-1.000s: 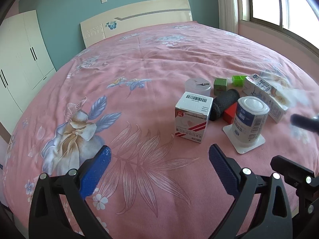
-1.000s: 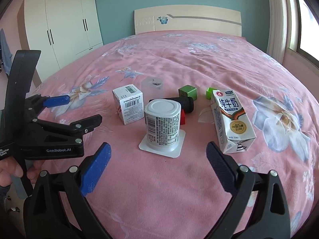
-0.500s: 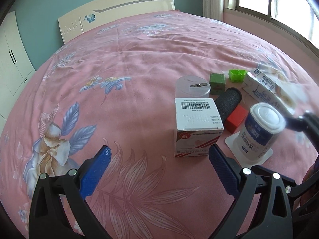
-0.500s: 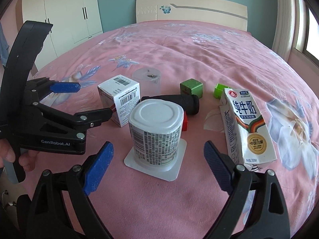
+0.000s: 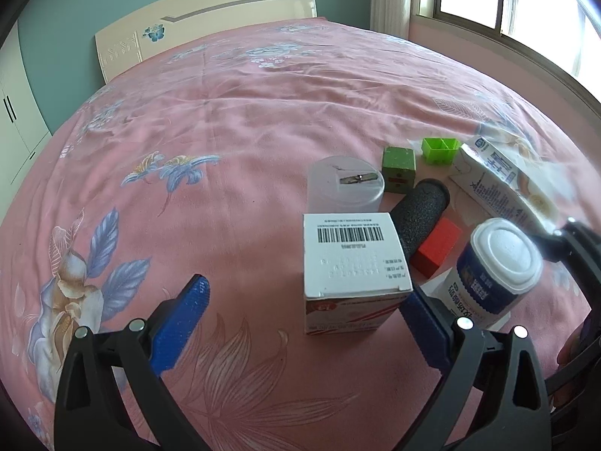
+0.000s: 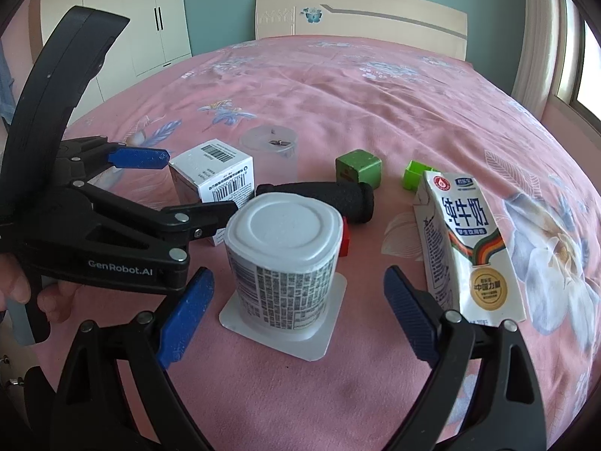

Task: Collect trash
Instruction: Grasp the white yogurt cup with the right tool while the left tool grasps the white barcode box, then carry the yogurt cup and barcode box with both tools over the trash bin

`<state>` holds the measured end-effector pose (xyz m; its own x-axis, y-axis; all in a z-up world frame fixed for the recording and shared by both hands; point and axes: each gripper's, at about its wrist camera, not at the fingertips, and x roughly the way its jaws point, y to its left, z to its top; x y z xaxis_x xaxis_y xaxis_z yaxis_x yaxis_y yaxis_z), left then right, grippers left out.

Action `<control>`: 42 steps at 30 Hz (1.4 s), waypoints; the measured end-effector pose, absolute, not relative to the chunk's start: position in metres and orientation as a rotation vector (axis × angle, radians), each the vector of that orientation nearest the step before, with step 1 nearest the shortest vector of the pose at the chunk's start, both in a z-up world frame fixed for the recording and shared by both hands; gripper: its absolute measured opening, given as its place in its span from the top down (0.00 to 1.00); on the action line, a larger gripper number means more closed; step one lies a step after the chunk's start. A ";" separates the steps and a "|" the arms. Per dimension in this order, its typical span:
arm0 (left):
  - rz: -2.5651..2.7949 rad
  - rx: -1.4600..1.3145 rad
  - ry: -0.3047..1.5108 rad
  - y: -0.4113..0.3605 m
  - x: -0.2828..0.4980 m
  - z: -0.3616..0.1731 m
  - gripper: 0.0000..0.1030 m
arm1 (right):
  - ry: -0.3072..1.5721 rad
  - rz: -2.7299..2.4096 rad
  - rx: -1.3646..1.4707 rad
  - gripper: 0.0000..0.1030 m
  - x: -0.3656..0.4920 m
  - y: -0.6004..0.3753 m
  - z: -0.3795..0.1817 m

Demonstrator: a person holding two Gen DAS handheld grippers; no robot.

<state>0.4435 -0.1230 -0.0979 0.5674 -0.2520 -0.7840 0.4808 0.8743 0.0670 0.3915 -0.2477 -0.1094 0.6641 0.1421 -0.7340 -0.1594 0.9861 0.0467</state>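
A white carton with a barcode (image 5: 353,263) stands on the pink bed; it also shows in the right wrist view (image 6: 216,174). My left gripper (image 5: 304,308) is open, its right finger beside the carton's right edge. An upside-down yogurt cup (image 6: 281,263) stands on its foil lid, and also shows in the left wrist view (image 5: 496,270). My right gripper (image 6: 296,300) is open, the cup between its fingers. A milk carton (image 6: 465,240) stands to the right.
A black foam roller (image 6: 323,197), a red block (image 5: 437,246), a clear plastic cup (image 5: 343,188), a dark green cube (image 6: 358,167) and a light green piece (image 6: 415,174) lie behind. The headboard (image 6: 360,15) is far back. The left gripper's body (image 6: 94,225) is close on the left.
Both grippers have moved forward and lower. The white carton is now at my left gripper's right finger, and the yogurt cup is now between my right gripper's fingers.
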 end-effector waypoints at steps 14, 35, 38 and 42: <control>-0.441 0.260 0.922 -0.119 0.464 -0.102 0.46 | 0.860 0.197 -0.040 0.52 0.411 -0.246 -0.112; -0.443 0.310 0.922 -0.095 0.409 -0.073 0.56 | 0.870 0.280 -0.067 0.53 0.361 -0.255 -0.081; -0.451 0.334 0.918 -0.091 0.389 -0.069 0.56 | 0.865 0.301 -0.079 0.53 0.346 -0.255 -0.073; -0.451 0.359 0.906 -0.086 0.362 -0.063 0.56 | 0.855 0.330 -0.114 0.53 0.325 -0.253 -0.061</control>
